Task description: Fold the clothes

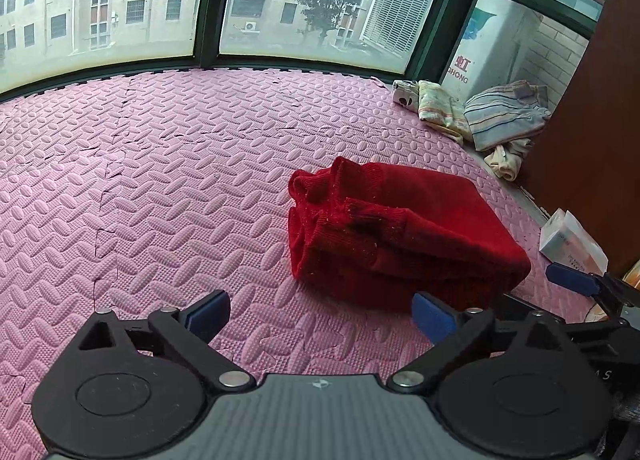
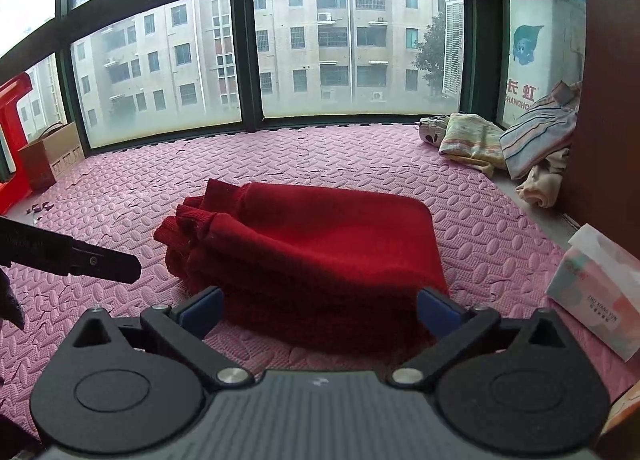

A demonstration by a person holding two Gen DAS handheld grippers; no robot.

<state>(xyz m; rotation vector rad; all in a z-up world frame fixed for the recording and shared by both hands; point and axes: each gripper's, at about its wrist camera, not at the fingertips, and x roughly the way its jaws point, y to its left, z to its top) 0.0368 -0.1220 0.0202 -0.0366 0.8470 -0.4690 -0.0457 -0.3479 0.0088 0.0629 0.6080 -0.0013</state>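
Red knit sweater [image 2: 312,248] sits as a compact, thick rectangular bundle on the pink interlocking foam floor mat [image 1: 160,180], centre-right in the left wrist view and dead centre in the right wrist view; ribbed cuffs and hem edges are bunched at its left end, smooth folded face on top. So it already lies folded, whether by this task or not I can't say. Left tongs [image 1: 322,314] are spread wide and grasping nothing, hovering over bare mat just left of the bundle's near edge. Right tongs [image 2: 320,310] are also spread wide and empty, straddling the bundle's near edge; contact with the knit I can't confirm. Judgement: the scene fits either a last tidy-up or release on this sweater, or a pause ahead of another fold, and the pictures don't settle which. If another fold or a tidy is wanted, the loose cuffs at the left end are the weak spot: thick knit layers will slip and spring open unless all the layers are pinched together. In the upper right of both views lies a heap of other clothes: a blue-striped shirt [image 1: 506,112], a pale yellow patterned cloth [image 1: 440,108], a cream garment [image 1: 506,158]; these look loosely piled, so more folding probably remains. White-and-pink tissue pack [image 2: 600,292] sits at the right edge, near the sweater, clear of it.
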